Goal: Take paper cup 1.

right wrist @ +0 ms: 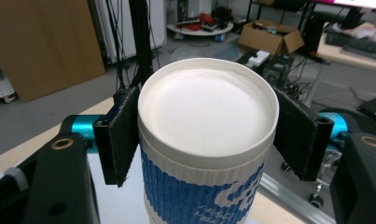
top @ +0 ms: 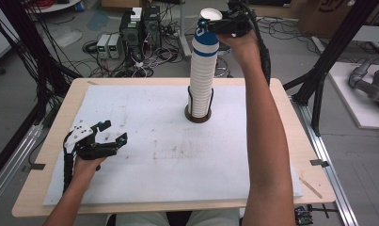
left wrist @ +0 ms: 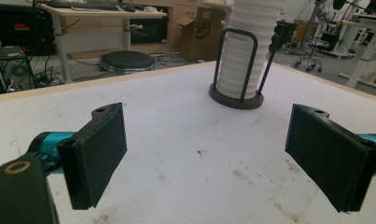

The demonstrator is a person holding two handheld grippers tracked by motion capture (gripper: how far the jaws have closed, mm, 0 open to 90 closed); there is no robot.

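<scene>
A tall stack of upturned white paper cups (top: 201, 89) stands in a black wire holder (top: 198, 115) at the far middle of the table. Its top cup (top: 207, 40) is blue and white, base up. My right gripper (top: 209, 23) is raised to the top of the stack. In the right gripper view both pads (right wrist: 122, 135) lie against the sides of the top cup (right wrist: 206, 107), just under its base rim. My left gripper (top: 113, 132) rests low at the table's front left, open with nothing between its jaws. In the left gripper view the stack (left wrist: 244, 51) and holder (left wrist: 237, 98) stand ahead of it.
A stained white mat (top: 145, 155) covers most of the wooden table (top: 32, 197). Behind the table, electronics boxes (top: 140, 26) and cables lie on the floor. A black frame post (top: 319, 75) rises at the right, and metal rails run along both table sides.
</scene>
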